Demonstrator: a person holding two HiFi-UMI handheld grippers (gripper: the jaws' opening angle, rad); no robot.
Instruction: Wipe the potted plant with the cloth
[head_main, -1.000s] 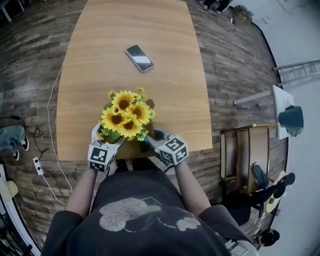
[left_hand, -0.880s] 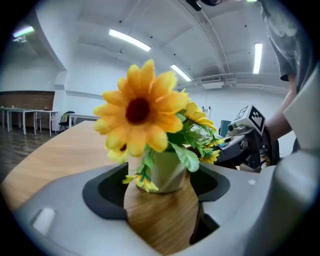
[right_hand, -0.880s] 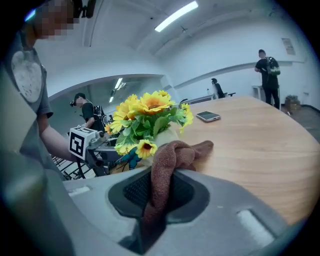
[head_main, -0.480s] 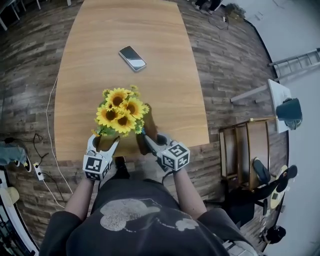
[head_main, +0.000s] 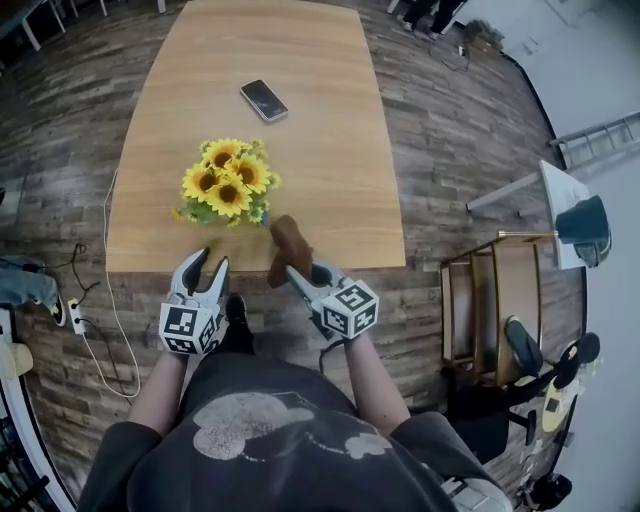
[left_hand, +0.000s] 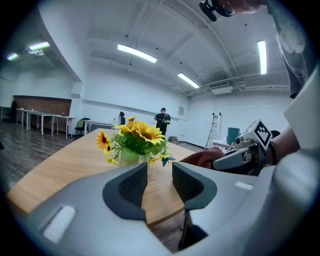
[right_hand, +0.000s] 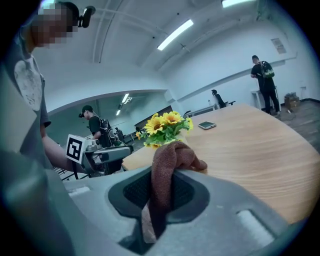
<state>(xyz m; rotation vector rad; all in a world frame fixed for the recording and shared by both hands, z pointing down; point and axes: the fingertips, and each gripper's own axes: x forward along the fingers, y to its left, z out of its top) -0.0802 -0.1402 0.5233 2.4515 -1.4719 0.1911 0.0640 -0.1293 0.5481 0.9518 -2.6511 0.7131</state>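
The long wooden counter (head_main: 300, 150) runs from near to far over a plank floor (head_main: 450, 130). On its near-left part stands the potted plant (head_main: 225, 182), upright, its yellow sunflower heads turned upward (from the left claw's view the blooms (left_hand: 136, 135) spread above green leaves).

The left claw (head_main: 210, 263) hangs just off the counter's near edge, over the floor, near the plant but apart from it. Its jaws are narrow and closing, with nothing between them (left_hand: 160, 172). The right claw (head_main: 291, 270) sits at the near edge, to the right, clamped on the brown cloth (head_main: 287, 245). The cloth's length runs from the jaws toward the far side, its bunched end over the counter just right of the plant and not touching it. In the right claw's view (right_hand: 159, 187) the cloth (right_hand: 170, 160) rises between the pads and folds over.

Each claw's cube (head_main: 187, 327) bears black-and-white square markers. A phone (head_main: 263, 100), dark screen up, lies beyond the plant.
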